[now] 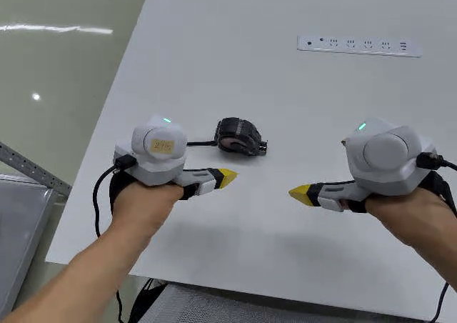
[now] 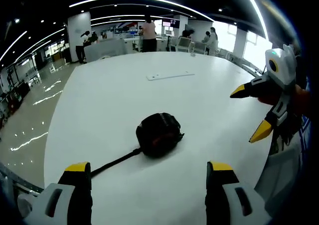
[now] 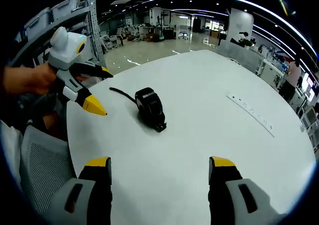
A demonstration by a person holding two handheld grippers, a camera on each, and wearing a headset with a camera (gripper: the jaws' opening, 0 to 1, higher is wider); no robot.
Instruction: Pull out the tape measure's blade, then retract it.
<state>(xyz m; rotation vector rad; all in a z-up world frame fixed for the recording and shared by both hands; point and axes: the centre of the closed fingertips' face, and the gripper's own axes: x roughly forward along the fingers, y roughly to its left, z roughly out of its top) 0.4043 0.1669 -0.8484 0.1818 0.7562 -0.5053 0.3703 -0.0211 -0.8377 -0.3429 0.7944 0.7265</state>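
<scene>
Heads up, the tape measure is sitting loose on the white table, a bit beyond your two claws and roughly between them, and neither one is touching it. Biggest risk I see: if you tug the blade with one claw and don't pin the case with the other, the whole thing probably just slides. The strap trailing toward your left side could snag a jaw too. Letting the blade fly back uncontrolled might whip it around.

Pose-wise, your left claw and right claw hover low over the table with tips pointing at each other. Both have jaws spread wide, holding nothing.
</scene>
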